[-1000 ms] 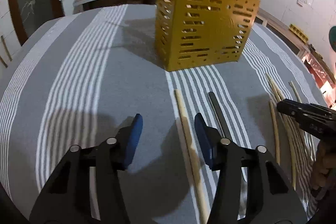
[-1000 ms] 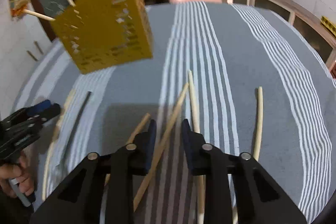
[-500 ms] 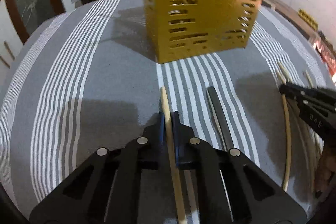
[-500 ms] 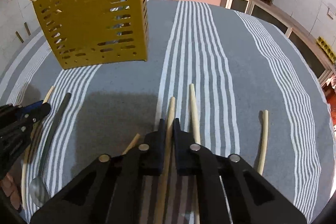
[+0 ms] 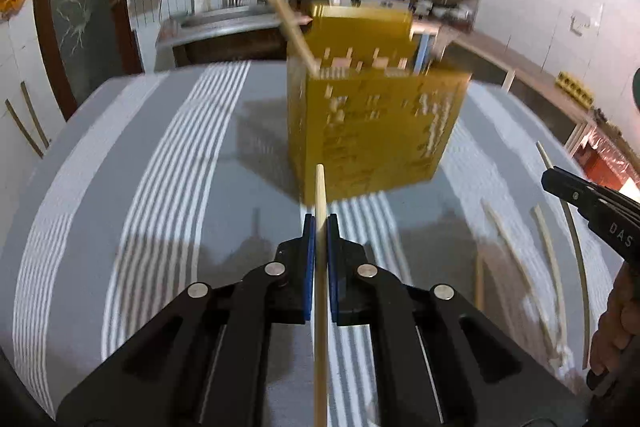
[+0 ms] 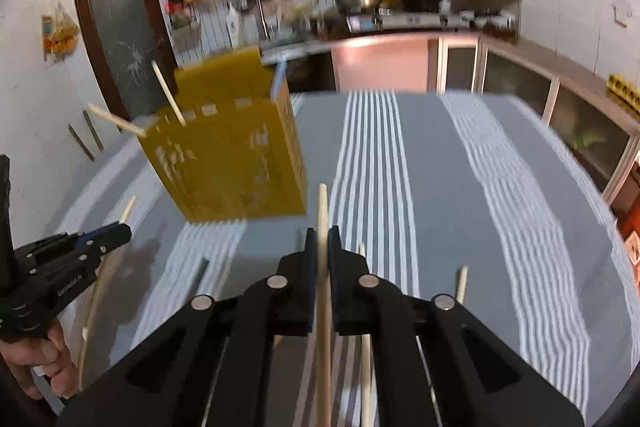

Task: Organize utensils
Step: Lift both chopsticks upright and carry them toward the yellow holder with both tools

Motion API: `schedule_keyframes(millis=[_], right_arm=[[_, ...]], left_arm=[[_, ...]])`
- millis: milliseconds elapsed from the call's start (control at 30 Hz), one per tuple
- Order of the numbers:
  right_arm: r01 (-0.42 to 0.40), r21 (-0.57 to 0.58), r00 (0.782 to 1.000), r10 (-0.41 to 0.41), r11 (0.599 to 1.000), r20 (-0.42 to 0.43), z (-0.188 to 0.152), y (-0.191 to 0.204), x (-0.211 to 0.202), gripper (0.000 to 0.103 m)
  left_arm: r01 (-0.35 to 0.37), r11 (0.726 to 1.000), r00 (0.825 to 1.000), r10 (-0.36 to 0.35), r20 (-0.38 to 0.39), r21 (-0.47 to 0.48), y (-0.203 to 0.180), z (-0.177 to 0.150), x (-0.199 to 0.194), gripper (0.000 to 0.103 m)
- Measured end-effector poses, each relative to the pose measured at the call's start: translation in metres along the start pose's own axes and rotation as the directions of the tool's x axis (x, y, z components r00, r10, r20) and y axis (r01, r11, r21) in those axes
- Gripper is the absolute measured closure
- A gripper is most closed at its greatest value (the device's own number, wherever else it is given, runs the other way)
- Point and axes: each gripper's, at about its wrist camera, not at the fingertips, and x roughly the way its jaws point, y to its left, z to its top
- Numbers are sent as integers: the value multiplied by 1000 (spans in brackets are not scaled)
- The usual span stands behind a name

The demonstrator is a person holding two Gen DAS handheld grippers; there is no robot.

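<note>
A yellow slotted utensil holder (image 5: 376, 131) stands on the striped grey cloth, with wooden sticks leaning out of it (image 5: 288, 23); it also shows in the right wrist view (image 6: 232, 163). My left gripper (image 5: 320, 227) is shut on a wooden chopstick (image 5: 320, 195), held off the cloth and pointing at the holder. My right gripper (image 6: 323, 239) is shut on another wooden chopstick (image 6: 322, 211), also lifted. Each gripper shows at the edge of the other's view: the right one (image 5: 592, 211), the left one (image 6: 72, 251).
Several loose chopsticks lie on the cloth at the right (image 5: 544, 239) and under my right gripper (image 6: 462, 283). A dark metal utensil handle (image 6: 200, 273) lies near the holder. A kitchen counter and shelves stand behind the table.
Both grippers closed on a chopstick each and have lifted them off the cloth. Both views have tilted up toward the holder.
</note>
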Motion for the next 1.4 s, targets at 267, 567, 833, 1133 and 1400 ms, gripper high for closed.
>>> schedule_keyframes(millis=[267,567,833,1133,1400], right_arm=[[-31,-23,987,35,999,155,23,4,-50,97],[-41,-54,972,52,998,230,29,14,-83,97],[-49,-70,965,65,996,254,32,15,-94,97],[-48,-73,963,66,996,261,31,14,-96,97],[-52,-82,965,71,995,254,28,16,-92,97]], left_arm=[[29,999,990,-32,140,23,-5,28,-56,98],[74,997,970,-76,232,19,-4,37,-93,98],[100,995,961,-97,258,-1,3,39,-101,98],[90,996,966,-85,244,-8,1,40,-96,98],[83,997,967,-81,241,0,-1,40,-94,98]])
